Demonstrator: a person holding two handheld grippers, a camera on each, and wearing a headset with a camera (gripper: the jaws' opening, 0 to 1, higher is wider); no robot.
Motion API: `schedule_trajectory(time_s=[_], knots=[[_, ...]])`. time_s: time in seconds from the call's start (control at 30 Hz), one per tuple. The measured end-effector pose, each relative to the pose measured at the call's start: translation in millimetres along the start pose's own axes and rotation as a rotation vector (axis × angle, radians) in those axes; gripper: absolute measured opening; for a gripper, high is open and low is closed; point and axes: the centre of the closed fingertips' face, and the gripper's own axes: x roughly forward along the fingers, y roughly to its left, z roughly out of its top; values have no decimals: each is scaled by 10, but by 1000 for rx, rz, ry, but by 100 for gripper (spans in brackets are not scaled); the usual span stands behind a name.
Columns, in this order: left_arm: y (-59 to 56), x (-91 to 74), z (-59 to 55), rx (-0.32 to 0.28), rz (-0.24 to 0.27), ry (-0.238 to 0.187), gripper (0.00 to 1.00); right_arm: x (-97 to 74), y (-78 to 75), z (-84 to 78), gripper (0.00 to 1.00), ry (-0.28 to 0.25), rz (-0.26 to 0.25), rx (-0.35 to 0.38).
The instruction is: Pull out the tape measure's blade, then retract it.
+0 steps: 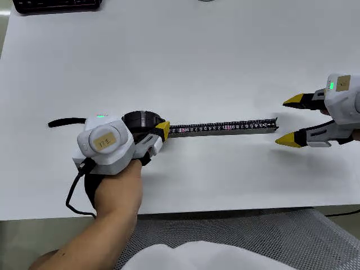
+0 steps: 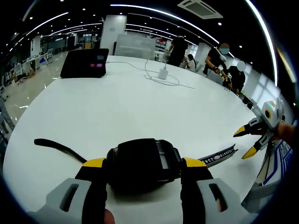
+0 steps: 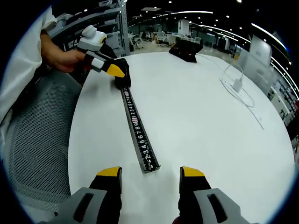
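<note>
Tape measure [image 1: 142,120] in left claw [image 2: 144,163]; right claw [image 1: 291,120] agape near blade [image 1: 225,126] tip

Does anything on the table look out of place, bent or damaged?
Nothing stands out. The tape measure sits in the left tongs, its blade lying straight and flat on the table; the right tongs are open just past its tip.

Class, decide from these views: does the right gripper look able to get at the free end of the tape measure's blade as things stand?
Probably yes. The open right gripper faces the blade's free end across a short stretch of bare table, with nothing between them.
</note>
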Motion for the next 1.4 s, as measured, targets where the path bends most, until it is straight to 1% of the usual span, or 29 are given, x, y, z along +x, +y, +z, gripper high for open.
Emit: schedule_trajectory(time_s=[0.2, 0.27, 0.73, 0.9, 1.07, 1.3, 1.4], knots=[[-1, 5, 0, 1, -2, 1, 60, 60, 31, -18, 39, 42, 28, -45], [-3, 6, 0, 0, -3, 1, 60, 76, 46, -26, 34, 53, 44, -61], [-8, 8, -1, -1, -4, 1, 60, 165, 25, -78, 26, 124, 83, -130], [-6, 11, -2, -2, -4, 1, 60, 196, 0, -53, 23, 139, 86, -142], [-4, 18, -3, -2, -4, 2, 60, 219, 19, -62, 18, 158, 105, -163], [-3, 22, -5, -11, -5, 4, 60, 227, 7, -73, 15, 170, 108, -182], [-2, 23, -6, -12, -6, 4, 60, 227, 2, -76, 12, 185, 112, -190]])
